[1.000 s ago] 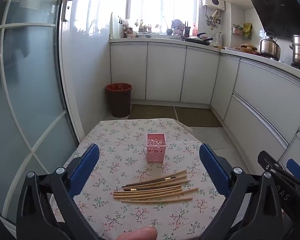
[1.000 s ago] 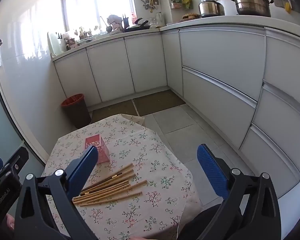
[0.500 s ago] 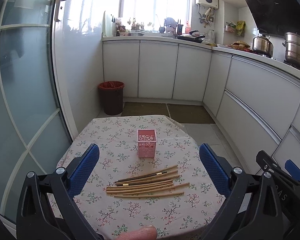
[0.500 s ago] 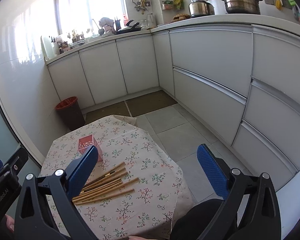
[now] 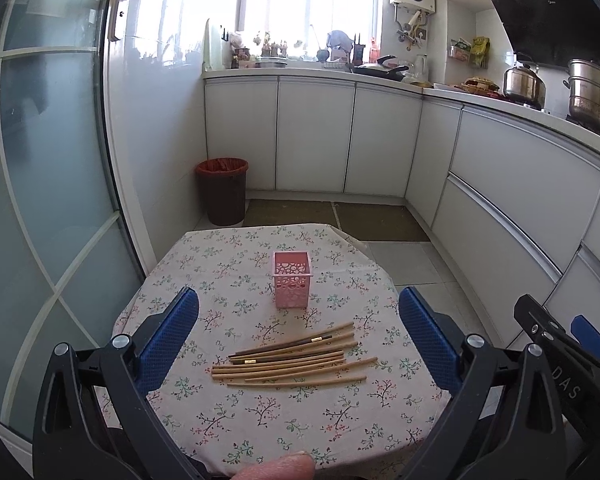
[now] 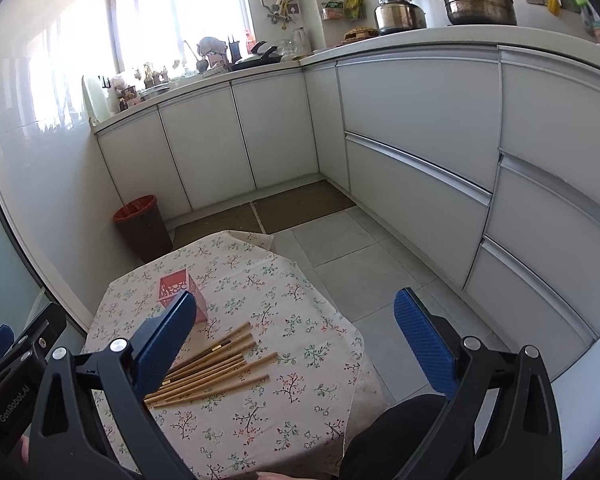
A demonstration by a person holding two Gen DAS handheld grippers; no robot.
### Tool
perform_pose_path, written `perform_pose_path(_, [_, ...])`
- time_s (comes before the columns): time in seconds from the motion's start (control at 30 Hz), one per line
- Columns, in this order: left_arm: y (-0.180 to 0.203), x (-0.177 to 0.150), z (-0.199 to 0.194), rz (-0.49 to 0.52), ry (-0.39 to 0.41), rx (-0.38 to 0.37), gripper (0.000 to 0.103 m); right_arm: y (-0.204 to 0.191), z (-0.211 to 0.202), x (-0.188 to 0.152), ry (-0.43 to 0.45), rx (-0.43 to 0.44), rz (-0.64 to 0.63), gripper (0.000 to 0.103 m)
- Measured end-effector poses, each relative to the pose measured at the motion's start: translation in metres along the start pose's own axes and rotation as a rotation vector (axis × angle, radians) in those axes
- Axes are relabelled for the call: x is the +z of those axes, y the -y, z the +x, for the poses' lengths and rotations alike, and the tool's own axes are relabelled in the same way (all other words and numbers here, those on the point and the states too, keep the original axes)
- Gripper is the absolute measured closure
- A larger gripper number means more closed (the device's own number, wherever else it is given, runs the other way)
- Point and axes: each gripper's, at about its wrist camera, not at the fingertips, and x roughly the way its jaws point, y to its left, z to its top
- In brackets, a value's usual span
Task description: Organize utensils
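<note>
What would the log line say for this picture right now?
stage: before pickup | left gripper: open, empty | right gripper: open, empty | chopsticks: loose pile on table | pink holder: upright, empty

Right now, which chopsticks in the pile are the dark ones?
The two dark brown chopsticks with gold bands, toward the pile's far side near the pink holder; the rest are pale bamboo.

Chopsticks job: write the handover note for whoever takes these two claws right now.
Left claw: open, empty, held above the table's near edge.
Right claw: open, empty, off to the table's right side.
Chopsticks: all lying in a loose bundle on the floral tablecloth, just in front of the pink holder.
Pink holder: upright, nothing in it as far as can be seen.
Done: nothing.
Left: pick up the chopsticks and stand them in the holder.
</note>
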Motion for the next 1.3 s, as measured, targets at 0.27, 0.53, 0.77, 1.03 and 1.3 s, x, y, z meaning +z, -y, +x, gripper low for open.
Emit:
perform_pose_path(0.27, [-0.0023, -0.0009, 0.0012, -0.01, -0.01, 0.007, 0.007, -0.0017, 0.0025, -0.0028, -0.012, 0.007, -0.005, 0.007])
perform_pose_path(0.53, [-0.0027, 0.0001, 0.0019, -0.017, -0.011, 0.012, 0.007, -0.0023, 0.0032, -0.0051, -0.01, 0.001, -0.008, 0.007])
perform_pose_path(0.77, [-0.0042, 0.0009, 0.0022, -0.021, -0.014, 0.013, 0.007, -0.0023, 0.0022, -0.0049, -0.01, 0.004, -0.012, 0.007])
perform_pose_path(1.03, [-0.0047, 0.0007, 0.0023, -0.022, -0.011, 0.017, 0.007, -0.0022, 0.002, -0.0046, -0.01, 0.006, -0.021, 0.007])
perform_pose_path(1.3, [-0.0065, -0.0006, 0.0022, -0.025, -0.011, 0.018, 0.007, -0.0025, 0.0032, -0.004, -0.013, 0.01, -0.024, 0.007])
